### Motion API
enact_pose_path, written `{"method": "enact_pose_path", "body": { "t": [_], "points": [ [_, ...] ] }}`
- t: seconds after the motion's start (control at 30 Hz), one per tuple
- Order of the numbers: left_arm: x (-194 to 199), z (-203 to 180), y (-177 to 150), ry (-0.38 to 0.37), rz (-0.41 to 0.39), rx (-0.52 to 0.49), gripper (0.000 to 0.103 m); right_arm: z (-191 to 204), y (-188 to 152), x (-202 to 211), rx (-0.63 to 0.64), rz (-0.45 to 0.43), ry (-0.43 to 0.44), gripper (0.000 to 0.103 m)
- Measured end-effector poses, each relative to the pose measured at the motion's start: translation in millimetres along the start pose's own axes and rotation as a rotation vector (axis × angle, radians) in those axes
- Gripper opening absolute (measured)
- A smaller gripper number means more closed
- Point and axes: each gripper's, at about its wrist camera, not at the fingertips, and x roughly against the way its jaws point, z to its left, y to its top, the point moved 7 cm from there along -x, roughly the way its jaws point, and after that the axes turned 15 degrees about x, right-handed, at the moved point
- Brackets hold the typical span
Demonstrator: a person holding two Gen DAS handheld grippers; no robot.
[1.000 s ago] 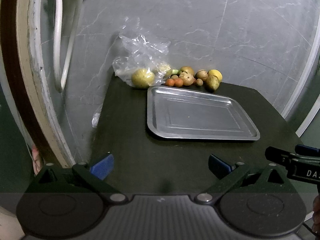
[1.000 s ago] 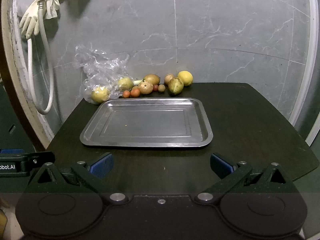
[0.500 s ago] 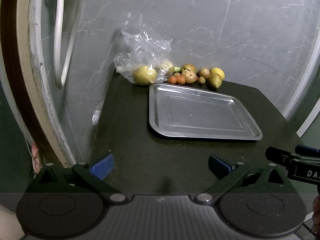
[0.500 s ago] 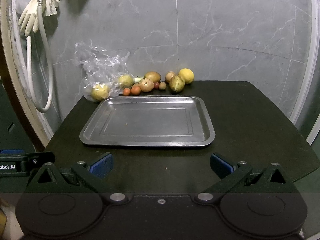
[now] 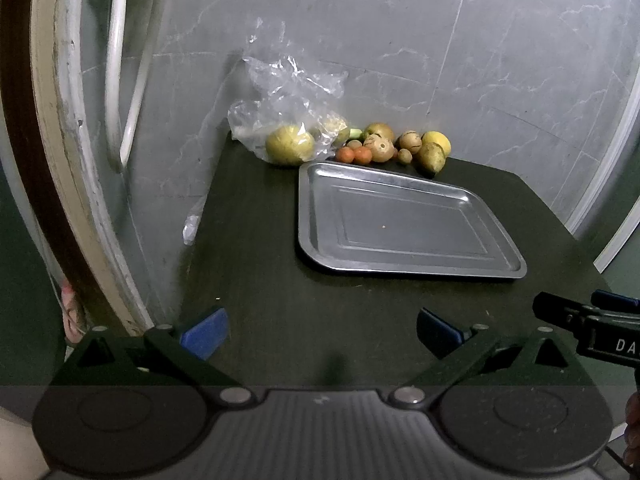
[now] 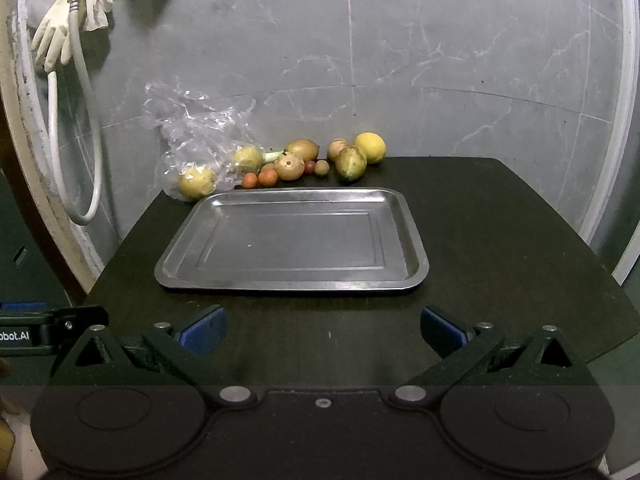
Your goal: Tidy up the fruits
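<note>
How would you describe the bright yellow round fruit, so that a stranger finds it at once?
Start at the metal tray on the dark table. Behind its far edge, a row of fruits runs along the wall. The lemon is the last one on the right, the brightest and smoothest, unlike its dull brownish neighbours.

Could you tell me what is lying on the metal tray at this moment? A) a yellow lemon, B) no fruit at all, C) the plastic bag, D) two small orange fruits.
B: the metal tray holds no fruit; the small orange fruits, the yellow lemon and the plastic bag all sit on the table behind its far rim.
</note>
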Motion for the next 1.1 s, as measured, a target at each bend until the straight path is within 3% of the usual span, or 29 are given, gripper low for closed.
{"method": "enact_pose_path", "body": {
  "t": [0.5,1.1],
  "points": [
    [-19.5,-5.4,15.3,0.017,0.025,0.011,0.102,-7.3,5.8,-8.9,-0.013,-0.004,-0.009,0.102],
    [-102.0,-62.6,66.0,0.056,0.021,0.055,0.102,-64.2,42.4,-96.1,0.019,-0.009,0.051,0.102]
  ]
}}
